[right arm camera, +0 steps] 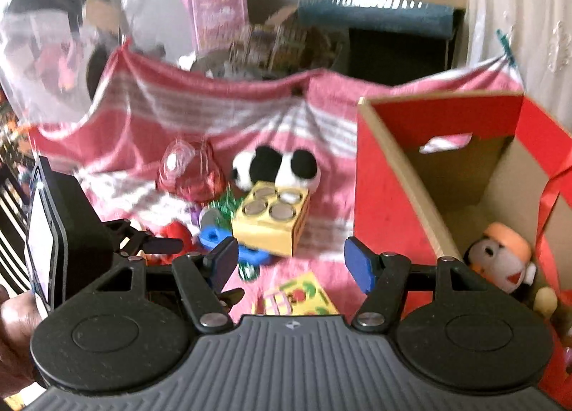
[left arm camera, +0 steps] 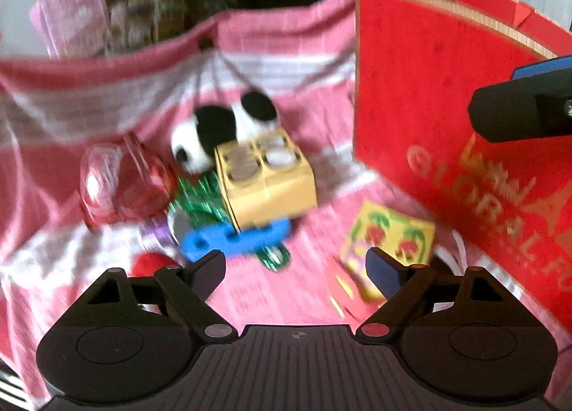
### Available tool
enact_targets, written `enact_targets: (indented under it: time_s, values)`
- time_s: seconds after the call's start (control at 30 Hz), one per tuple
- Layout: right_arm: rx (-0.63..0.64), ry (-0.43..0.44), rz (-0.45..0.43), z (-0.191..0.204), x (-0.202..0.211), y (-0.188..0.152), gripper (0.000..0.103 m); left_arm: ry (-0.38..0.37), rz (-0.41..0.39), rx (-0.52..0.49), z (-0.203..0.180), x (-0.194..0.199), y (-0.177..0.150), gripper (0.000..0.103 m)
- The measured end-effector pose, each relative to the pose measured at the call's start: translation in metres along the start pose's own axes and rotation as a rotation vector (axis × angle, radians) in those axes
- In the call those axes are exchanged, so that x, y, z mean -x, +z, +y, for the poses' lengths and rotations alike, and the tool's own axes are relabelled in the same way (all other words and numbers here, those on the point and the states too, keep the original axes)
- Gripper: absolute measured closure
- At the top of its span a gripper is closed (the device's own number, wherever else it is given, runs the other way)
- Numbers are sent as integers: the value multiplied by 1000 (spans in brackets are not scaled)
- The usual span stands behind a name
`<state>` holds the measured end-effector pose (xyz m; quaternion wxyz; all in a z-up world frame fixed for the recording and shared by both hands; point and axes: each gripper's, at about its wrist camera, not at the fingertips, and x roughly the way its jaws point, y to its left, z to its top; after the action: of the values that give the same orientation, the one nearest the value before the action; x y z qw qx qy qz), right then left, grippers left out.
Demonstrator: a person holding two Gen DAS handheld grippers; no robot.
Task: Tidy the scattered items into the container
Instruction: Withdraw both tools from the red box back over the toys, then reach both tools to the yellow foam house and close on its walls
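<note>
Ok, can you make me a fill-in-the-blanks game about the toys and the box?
1. The panda lies on a ____ and white cloth.
2. The red box already holds a ____ toy with an orange cap.
3. The yellow box has ____ round holes on top.
4. Both grippers hold ____.

Missing words: pink; plush; four; nothing

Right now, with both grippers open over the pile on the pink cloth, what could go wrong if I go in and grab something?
1. The yellow box lies on the blue toy and tinsel; pulling either may tip it.
2. The pile is tight: the panda touches the yellow box, so fingers may catch two things.
3. The red box has a tall wall; a low carry could hit it.
</note>
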<state>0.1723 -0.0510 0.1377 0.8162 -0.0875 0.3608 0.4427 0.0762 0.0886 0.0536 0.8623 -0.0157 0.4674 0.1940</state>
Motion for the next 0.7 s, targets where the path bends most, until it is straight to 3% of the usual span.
enact_targets:
  time_s: [0.37, 0.5, 0.7]
  values:
    - [-19, -50, 94, -4, -28, -29, 36, -60, 95, 150, -1, -40, -19, 12]
    - [-1, -73, 118, -4, -39, -35, 36, -53, 114, 124, -9, -50, -27, 17]
    - [6, -111, 187, -9, -68, -46, 40, -20, 109, 105, -1, -52, -31, 18]
